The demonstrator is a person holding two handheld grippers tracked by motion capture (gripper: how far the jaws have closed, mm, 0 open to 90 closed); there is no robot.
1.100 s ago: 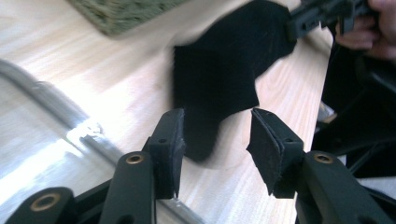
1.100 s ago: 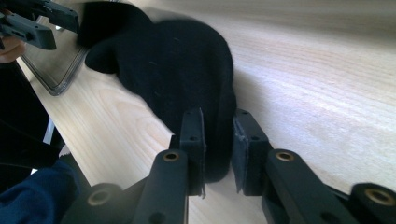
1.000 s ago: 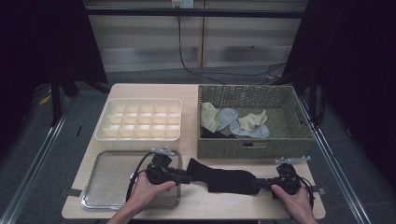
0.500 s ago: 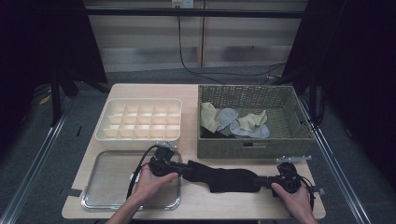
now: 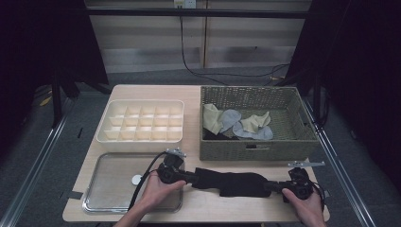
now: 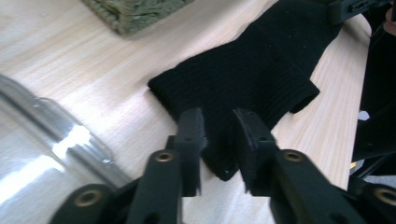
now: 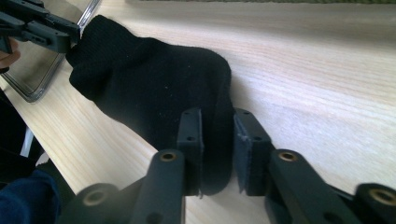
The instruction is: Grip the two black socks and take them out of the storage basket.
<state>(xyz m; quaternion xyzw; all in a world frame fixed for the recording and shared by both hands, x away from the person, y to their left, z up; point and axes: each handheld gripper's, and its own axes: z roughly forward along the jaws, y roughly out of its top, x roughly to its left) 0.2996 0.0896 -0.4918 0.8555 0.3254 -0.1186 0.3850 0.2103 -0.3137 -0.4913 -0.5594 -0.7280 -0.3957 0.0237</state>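
My left gripper (image 5: 189,176) pinches the ribbed cuff end of a black sock (image 5: 230,182), its jaws having just been closing on the fabric; my right gripper (image 5: 274,187) pinches the rounded toe end. The sock is matte black knit, flat, with a slight bend midway. It lies on the pale wooden table (image 5: 213,208) near the front edge, just in front of a woven basket (image 5: 257,149) holding light-coloured socks (image 5: 239,124). A metal tray (image 5: 101,201) sits beside my left hand (image 5: 156,191), a cream divided box (image 5: 142,124) behind it. Beyond the table the room is dark, with cables along a pale wall. The sock's long axis runs across the table from left to right, the cuff pointing left.
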